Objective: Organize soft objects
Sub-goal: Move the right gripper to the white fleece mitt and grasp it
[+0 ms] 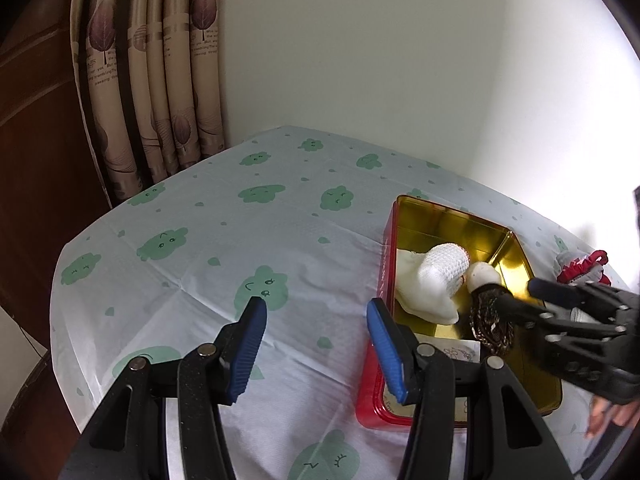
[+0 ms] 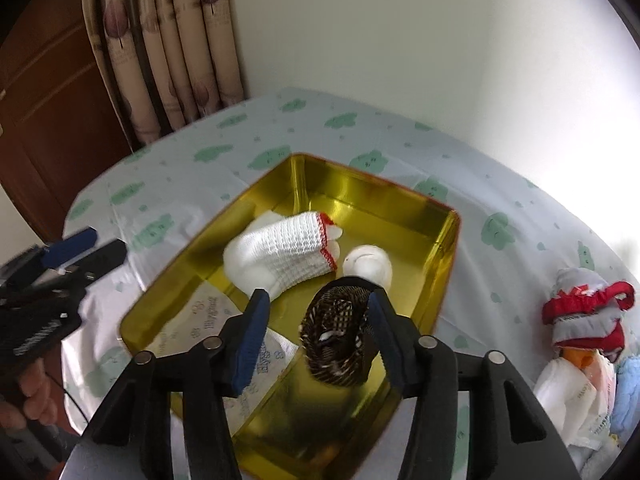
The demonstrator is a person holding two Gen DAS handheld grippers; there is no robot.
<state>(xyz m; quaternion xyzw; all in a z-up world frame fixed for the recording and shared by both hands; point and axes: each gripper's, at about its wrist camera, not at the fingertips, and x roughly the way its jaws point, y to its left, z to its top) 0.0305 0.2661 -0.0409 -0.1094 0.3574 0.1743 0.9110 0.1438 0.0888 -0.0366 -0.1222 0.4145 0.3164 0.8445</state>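
Two rolled socks lie in the gold tin (image 2: 436, 264): a white sock (image 2: 280, 256) and a brown patterned sock (image 2: 340, 336). The right tongs (image 2: 316, 332) stand apart around the brown one, its right pad touching. The left tongs (image 1: 316, 348) gape empty over the desk (image 1: 208, 240).

The right gripper (image 1: 516, 296) is motion-blurred in the left wrist view, its rear cut off by the frame edge. It covers part of the brown patterned sock (image 1: 490, 322), so contact between pads and sock cannot be determined there. The tin (image 2: 448, 240) has its near corner hidden behind gripper arms in both views. Printed text on the paper liner (image 2: 208, 308) is illegible. The pile of soft items (image 2: 584, 344) is cropped at the right edge; individual pieces cannot be separated
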